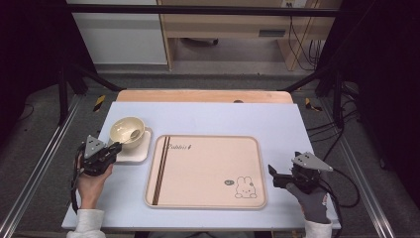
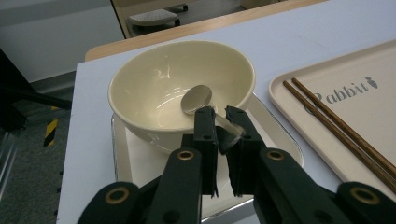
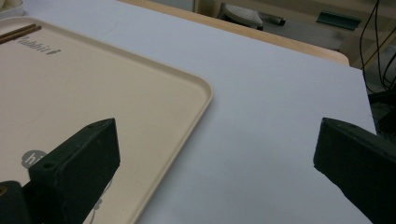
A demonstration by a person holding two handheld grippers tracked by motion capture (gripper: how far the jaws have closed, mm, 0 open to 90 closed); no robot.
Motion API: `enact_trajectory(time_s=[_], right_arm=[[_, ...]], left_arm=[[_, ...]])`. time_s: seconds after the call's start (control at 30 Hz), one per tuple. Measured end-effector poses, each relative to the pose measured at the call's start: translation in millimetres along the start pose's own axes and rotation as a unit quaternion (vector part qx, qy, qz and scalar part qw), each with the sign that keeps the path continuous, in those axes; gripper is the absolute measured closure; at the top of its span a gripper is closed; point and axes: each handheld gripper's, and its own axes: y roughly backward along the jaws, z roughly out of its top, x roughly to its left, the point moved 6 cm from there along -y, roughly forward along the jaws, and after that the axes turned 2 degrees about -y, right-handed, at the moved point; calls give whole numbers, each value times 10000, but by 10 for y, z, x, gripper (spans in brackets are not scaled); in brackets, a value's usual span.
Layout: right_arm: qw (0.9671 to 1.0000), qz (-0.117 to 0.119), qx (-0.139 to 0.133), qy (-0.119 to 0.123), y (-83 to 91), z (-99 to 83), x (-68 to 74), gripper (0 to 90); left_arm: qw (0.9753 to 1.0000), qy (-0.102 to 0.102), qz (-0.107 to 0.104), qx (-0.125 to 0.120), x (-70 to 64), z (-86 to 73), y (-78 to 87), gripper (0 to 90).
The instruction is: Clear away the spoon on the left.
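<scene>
A cream bowl (image 1: 127, 130) (image 2: 154, 88) stands on a white square plate (image 1: 140, 151) (image 2: 135, 158) at the table's left. In the bowl lies a spoon (image 2: 196, 99) with its handle over the near rim. My left gripper (image 1: 116, 148) (image 2: 219, 123) is shut on that handle. To the right lies a beige tray (image 1: 205, 171) (image 2: 364, 107) (image 3: 93, 93) with a rabbit print; brown chopsticks (image 1: 162, 168) (image 2: 336, 126) (image 3: 18, 32) lie along its left side. My right gripper (image 1: 275, 176) (image 3: 215, 135) stands wide open beside the tray's right edge, with nothing between its jaws.
A pale blue mat (image 1: 208, 119) covers the table, and a strip of wooden tabletop (image 1: 203, 95) shows at the back. Black frame posts and cables (image 1: 341, 129) stand on the right. Bare mat lies behind the tray and to its right.
</scene>
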Motion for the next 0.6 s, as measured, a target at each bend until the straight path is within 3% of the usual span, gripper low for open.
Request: enact_trajectory(time_s=[0.6], right_arm=[[10000,-11,-3,9,-1,-1,0,8]], left_arm=[[9999,107,-18,-134,-26,63,84,887]])
